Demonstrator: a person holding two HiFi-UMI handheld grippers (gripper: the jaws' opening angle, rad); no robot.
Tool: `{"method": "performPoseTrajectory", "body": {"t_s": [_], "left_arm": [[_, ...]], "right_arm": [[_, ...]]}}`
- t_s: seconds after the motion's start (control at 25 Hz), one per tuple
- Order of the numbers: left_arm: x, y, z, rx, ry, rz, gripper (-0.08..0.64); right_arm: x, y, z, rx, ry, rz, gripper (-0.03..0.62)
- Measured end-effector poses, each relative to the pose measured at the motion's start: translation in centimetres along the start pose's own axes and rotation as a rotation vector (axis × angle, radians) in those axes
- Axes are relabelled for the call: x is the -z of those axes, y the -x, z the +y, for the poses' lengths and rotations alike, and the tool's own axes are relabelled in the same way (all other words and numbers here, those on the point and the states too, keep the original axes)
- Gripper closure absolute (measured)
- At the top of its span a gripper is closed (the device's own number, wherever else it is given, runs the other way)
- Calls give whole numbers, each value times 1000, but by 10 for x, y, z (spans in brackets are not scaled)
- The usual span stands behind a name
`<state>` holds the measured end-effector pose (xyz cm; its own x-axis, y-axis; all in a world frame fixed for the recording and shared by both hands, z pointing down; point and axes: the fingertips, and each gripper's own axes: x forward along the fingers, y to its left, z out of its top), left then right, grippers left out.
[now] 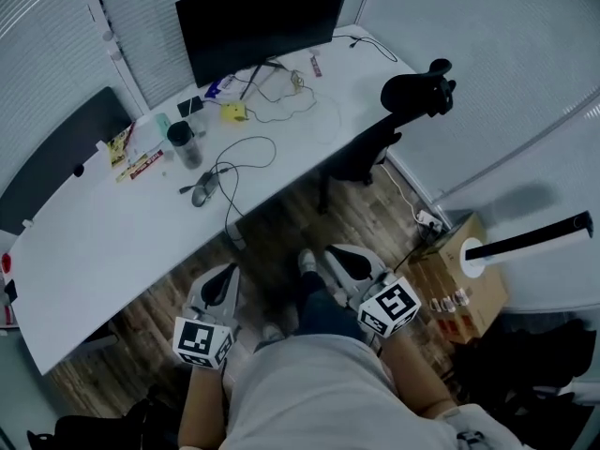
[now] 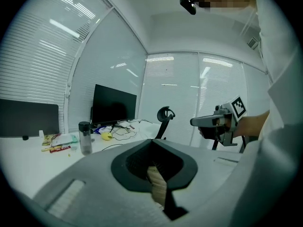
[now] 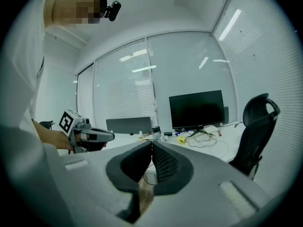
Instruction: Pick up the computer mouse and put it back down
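Judging by the layout, this is the approach step, with nothing picked up yet. Computer mouse (image 1: pixel 202 191) lies on the white counter (image 1: pixel 103 242), untouched, well ahead of the left claw (image 1: pixel 229 273) and slightly to its left. From the right claw (image 1: pixel 332 250) it's further off, ahead-left. Mouse cable (image 1: pixel 246 148) loops away from the claws toward the monitor (image 1: pixel 262 22) at the far end. A dark bottle (image 1: pixel 184 144) stands near the mouse on the side away from the claws. Office chair (image 1: pixel 412 97) is ahead-right of the right claw, off the likely path.

Both claws hang side by side over the wood floor (image 1: pixel 281 223), short of the counter's near edge, pointing roughly level at the counter. Left claw has its pads pressed together with nothing between them. Right claw is the same, pads tip to tip and empty.

Next move, my read:
- The left claw looks like the better candidate, since it's closer and more in line.
- Spread the pads before arriving; pressed together like this they can't straddle the mouse.
- Carry the claw forward over the counter edge, then settle with one pad on each side of the mouse body.
- Watch the cable. It may drag on the lift, so keep the lift low.
- Stay on the near side of the bottle.
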<state>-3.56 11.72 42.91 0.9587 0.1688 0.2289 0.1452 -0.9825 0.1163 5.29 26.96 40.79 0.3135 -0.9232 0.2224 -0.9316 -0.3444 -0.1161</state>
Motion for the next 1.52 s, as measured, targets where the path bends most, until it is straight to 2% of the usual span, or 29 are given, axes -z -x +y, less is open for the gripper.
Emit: {"method": "performPoseTrajectory", "body": {"t_s": [0.16, 0.32, 0.52, 0.76, 1.08, 1.28, 1.52], "left_arm": [[-10, -44, 21, -45, -13, 16, 551], [-26, -91, 43, -112, 7, 29, 551], [-41, -143, 67, -198, 19, 43, 551], [-45, -177, 90, -328, 53, 56, 551], [-35, -172, 114, -511, 103, 65, 551], [-25, -143, 126, -605, 142, 76, 551], [-17, -96, 142, -697, 199, 47, 551]], "right_arm": [[-10, -34, -49, -44, -6, 1, 591], [-20, -68, -97, -101, -23, 17, 591], [-32, -109, -144, -202, -14, 41, 591], [-39, -155, -182, -344, -4, 74, 591], [-34, -208, -183, -538, 36, 124, 591], [-30, -237, -160, -632, 66, 157, 591], [-20, -271, -123, -701, 138, 215, 591]]}}
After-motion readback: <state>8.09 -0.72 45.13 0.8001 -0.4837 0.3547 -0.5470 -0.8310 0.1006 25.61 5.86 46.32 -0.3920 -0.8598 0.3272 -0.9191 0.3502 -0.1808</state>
